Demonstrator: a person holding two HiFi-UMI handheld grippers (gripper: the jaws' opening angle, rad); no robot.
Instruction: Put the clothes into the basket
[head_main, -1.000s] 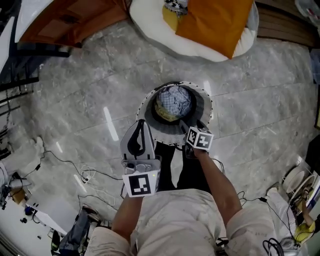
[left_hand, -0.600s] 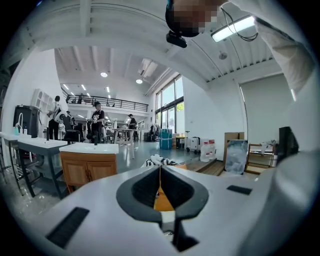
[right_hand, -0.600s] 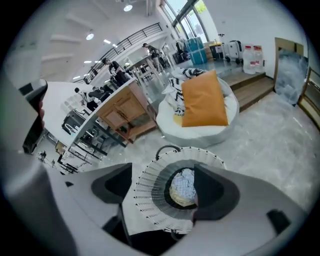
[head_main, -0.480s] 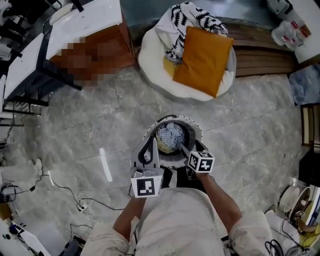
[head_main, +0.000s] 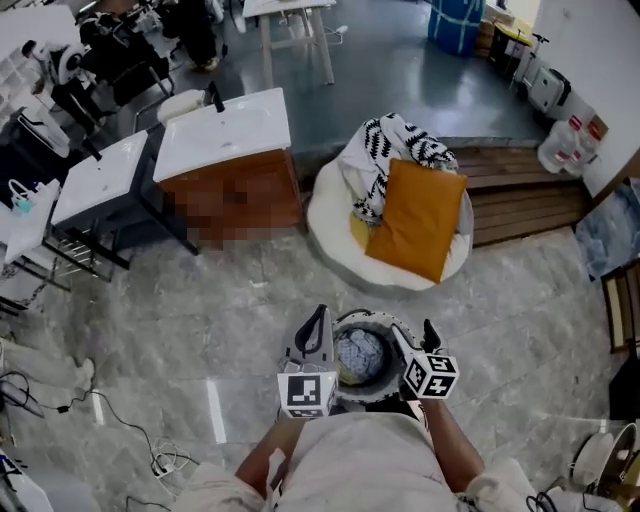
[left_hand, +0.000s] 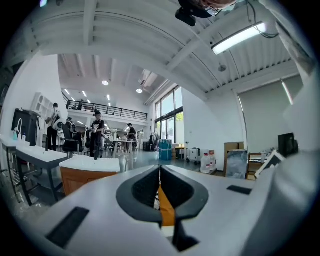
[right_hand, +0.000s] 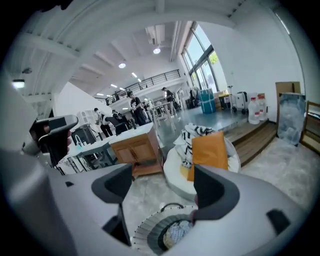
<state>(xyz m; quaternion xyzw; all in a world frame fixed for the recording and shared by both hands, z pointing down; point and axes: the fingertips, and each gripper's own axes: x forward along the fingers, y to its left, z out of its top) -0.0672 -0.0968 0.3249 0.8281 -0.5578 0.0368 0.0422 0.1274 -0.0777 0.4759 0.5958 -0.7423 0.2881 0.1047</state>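
The left gripper has its jaws pressed together, empty. The right gripper gapes wide above the basket, which holds crumpled clothes.

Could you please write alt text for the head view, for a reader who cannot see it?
Seen from above, a round basket holding a crumpled checked cloth sits on grey marble floor, between the person's shut left gripper and open right gripper. Beyond it, a white round cushion carries an orange pillow and a black-and-white patterned garment.
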